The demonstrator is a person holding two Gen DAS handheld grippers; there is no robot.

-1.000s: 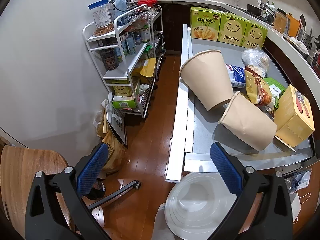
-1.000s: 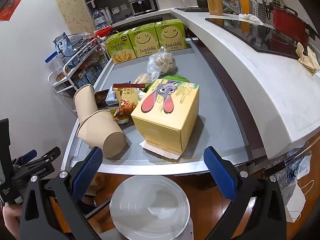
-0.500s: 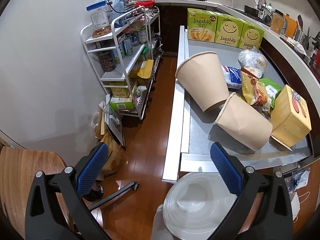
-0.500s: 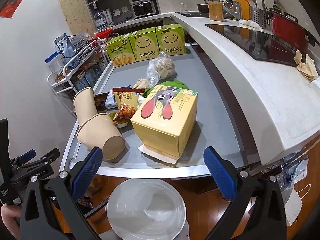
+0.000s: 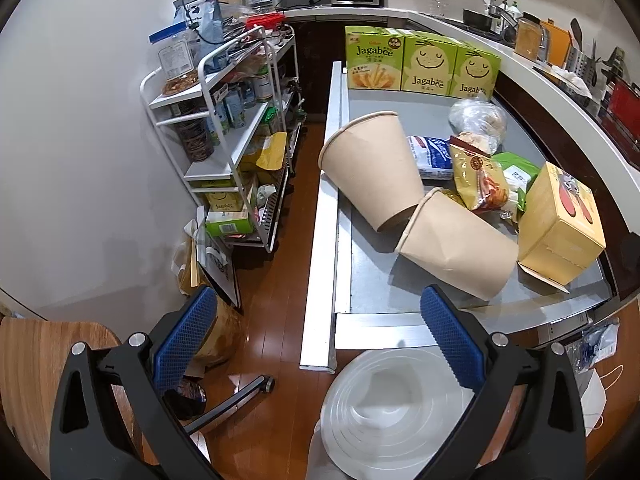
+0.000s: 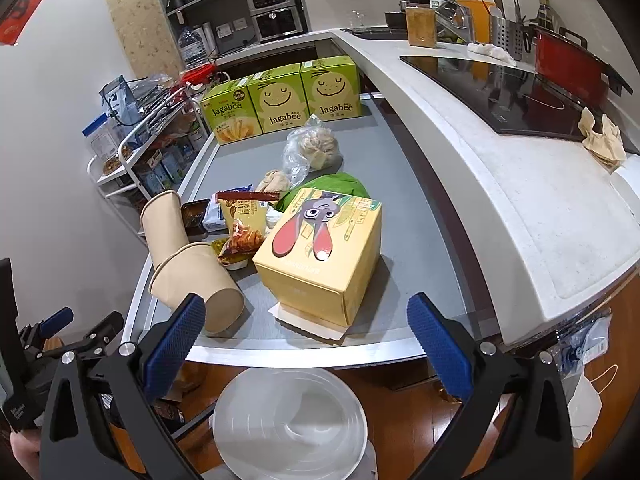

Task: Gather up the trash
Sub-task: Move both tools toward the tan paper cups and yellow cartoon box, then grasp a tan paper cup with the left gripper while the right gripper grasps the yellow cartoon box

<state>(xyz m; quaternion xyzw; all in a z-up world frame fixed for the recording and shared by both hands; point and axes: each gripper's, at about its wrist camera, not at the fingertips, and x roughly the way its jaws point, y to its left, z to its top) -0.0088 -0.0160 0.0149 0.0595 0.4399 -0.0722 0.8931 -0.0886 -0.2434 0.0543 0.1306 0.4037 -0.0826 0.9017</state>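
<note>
Two tan paper cups lie tipped on the grey counter (image 5: 372,280): a far cup (image 5: 374,170) (image 6: 164,226) and a near cup (image 5: 458,250) (image 6: 196,284). Beside them are an orange snack bag (image 5: 478,178) (image 6: 242,226), a blue-and-white packet (image 5: 432,156), a clear plastic bag (image 6: 312,152) and a yellow cartoon box (image 5: 560,222) (image 6: 320,260). A white bin (image 5: 394,408) (image 6: 290,420) stands below the counter's near edge. My left gripper (image 5: 316,332) hangs open over the floor and counter corner. My right gripper (image 6: 306,338) is open, just short of the yellow box.
Three green Jagabee boxes (image 5: 420,64) line the counter's far end. A white wire rack (image 5: 236,136) full of goods stands left across the wooden floor (image 5: 288,280). A raised white worktop (image 6: 520,184) with a black hob (image 6: 500,96) runs along the right. A wooden chair seat (image 5: 36,360) is bottom left.
Both grippers have drawn back and risen slightly, so the counter and its items look a little farther. Nothing on the counter has moved. Both grippers stay open.
</note>
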